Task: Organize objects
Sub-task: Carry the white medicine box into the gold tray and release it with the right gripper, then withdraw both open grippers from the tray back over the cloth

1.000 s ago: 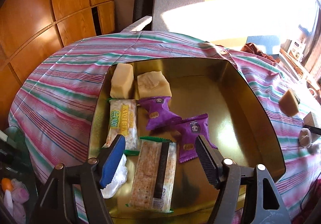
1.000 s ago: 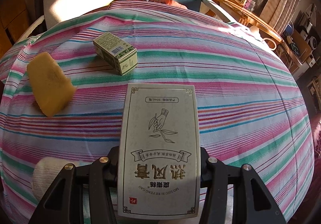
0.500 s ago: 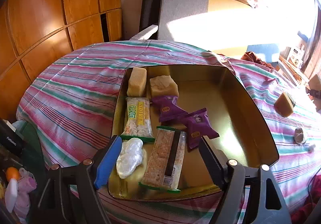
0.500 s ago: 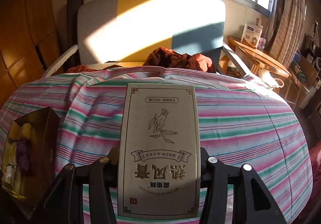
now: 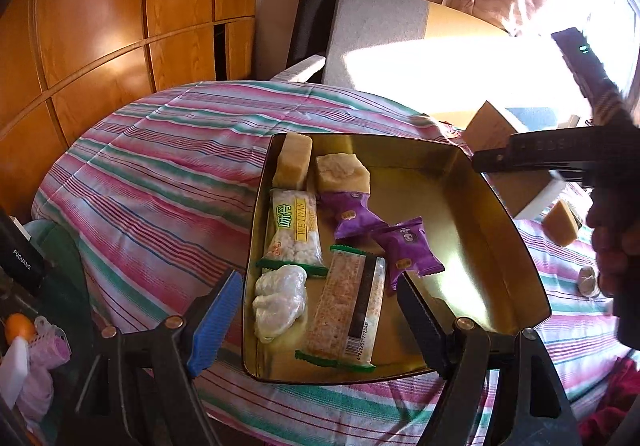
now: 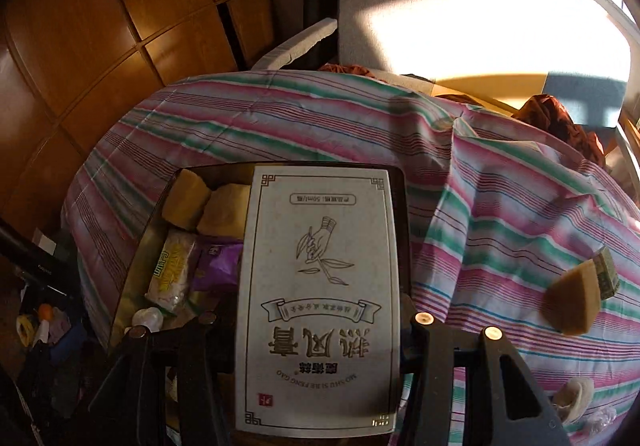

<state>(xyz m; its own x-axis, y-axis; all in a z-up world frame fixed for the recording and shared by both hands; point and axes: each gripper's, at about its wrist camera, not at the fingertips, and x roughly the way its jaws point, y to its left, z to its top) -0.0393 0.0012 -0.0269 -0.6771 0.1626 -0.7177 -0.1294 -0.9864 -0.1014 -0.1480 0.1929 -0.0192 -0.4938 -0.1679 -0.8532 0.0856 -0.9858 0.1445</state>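
Carton [image 6: 320,298], white and printed, is sitting clamped between the right gripper [image 6: 316,330] fingers at lower centre, hovering over the gold tin [image 5: 516,246], apparently for its bare right half; the left gripper [image 5: 316,310] is waiting with fingers apart, empty.

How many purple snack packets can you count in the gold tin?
2: one purple packet lies just below the yellow blocks, the other purple packet right of it, mid-tin. None seems hidden.

Left hand-held gripper [image 5: 316,310] gapes; right hand-held gripper [image 6: 316,330] is clamped.
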